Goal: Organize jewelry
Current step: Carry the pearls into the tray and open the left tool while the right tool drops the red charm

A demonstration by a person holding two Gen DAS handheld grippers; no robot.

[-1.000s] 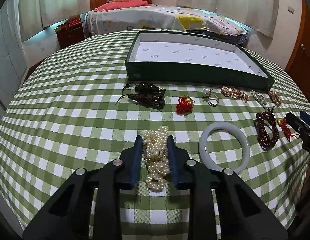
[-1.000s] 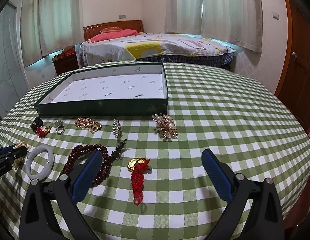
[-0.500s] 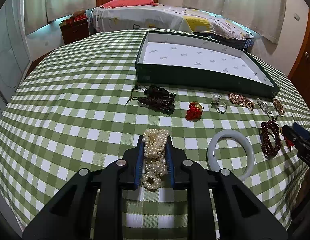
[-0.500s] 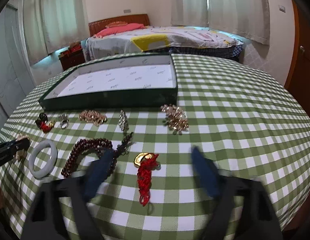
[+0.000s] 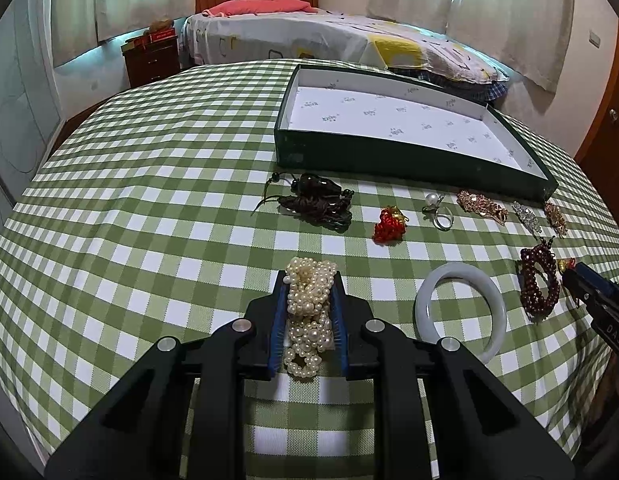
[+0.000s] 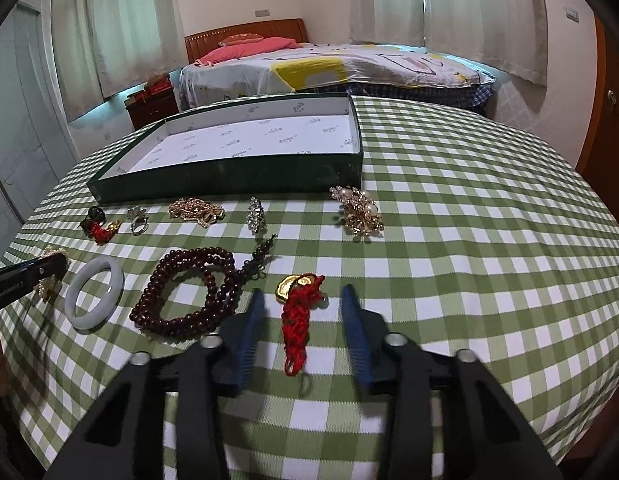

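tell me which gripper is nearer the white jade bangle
Left. The left gripper, shut on the pearl strand, sits right beside the bangle. The right gripper straddles the red knotted charm, beyond the dark beads.

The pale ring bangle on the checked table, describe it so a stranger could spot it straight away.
Start at the green box on the checked tablecloth, then come to the nearer row of jewelry. The bangle lies flat between the pearl string and the dark red bead string. It alone is one smooth, whitish, solid hoop, not beaded.
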